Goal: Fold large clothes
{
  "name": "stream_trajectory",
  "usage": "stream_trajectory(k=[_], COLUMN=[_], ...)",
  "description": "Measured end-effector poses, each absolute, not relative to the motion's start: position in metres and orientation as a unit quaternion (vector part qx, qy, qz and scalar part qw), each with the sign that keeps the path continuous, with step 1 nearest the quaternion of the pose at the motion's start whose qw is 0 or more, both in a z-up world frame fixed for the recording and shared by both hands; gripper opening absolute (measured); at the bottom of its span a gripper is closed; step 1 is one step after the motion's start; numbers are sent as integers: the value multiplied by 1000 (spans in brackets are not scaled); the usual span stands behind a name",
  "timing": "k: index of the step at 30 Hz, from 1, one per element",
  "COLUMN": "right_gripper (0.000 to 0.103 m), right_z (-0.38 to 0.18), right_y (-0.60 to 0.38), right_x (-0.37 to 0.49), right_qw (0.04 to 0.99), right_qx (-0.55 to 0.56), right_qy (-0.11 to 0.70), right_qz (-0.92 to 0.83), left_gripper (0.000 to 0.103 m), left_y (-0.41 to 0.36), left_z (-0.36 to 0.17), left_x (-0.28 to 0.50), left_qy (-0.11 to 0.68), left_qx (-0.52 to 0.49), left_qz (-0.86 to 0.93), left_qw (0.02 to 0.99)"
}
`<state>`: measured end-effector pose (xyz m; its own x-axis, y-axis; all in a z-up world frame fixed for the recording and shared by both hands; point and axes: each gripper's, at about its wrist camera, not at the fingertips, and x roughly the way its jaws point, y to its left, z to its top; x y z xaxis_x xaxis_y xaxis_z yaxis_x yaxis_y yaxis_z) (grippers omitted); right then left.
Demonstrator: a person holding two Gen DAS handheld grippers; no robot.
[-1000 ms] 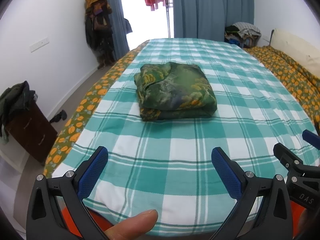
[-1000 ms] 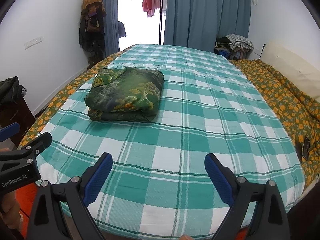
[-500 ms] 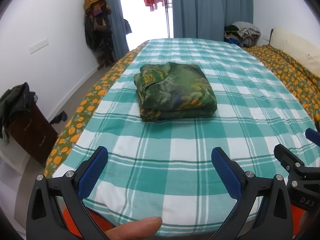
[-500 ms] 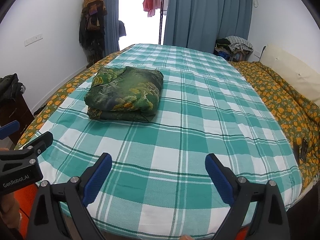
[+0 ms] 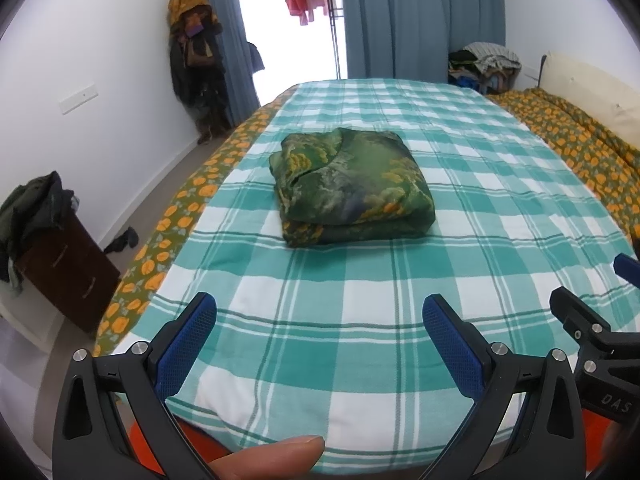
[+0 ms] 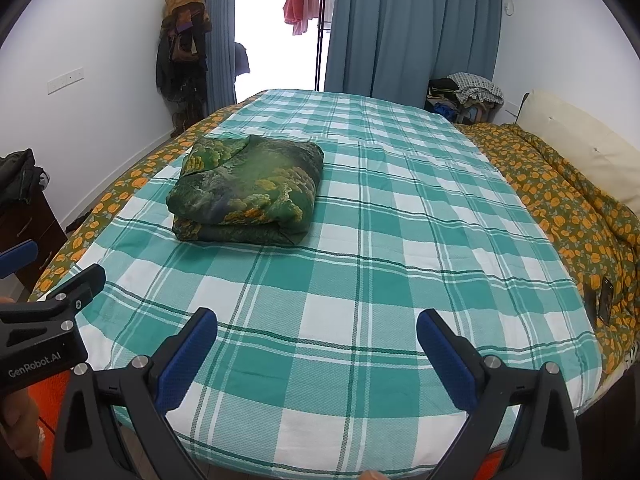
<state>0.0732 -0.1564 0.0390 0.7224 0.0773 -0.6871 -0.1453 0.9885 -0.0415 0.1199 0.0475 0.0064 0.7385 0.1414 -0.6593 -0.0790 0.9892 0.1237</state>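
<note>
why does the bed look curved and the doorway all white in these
Left wrist view: fisheye lens bows the checked bedspread and darkens the corners; daylight overexposes the doorway. Right wrist view: same bulge and blown-out doorway; the folded green garment stays sharp.

A folded green cloth bundle with yellow floral print [image 6: 248, 190] lies on the teal-and-white checked bedspread [image 6: 360, 264]. The right gripper [image 6: 316, 344], blue-padded, hangs wide apart and empty above the near edge.
</note>
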Motion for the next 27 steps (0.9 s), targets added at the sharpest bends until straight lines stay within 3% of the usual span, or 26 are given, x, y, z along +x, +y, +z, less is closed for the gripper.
stream_trajectory(k=[27], right_gripper=[102], right_z=[36], right_y=[-156], right_x=[73], right_qw=[924], right_qx=[-47], right_qy=[376], right_qz=[60], left_gripper=[103], left_y=[42], left_z=[8], left_x=[120], left_qy=[346], left_qx=[38], left_qz=[55], left_qw=[936])
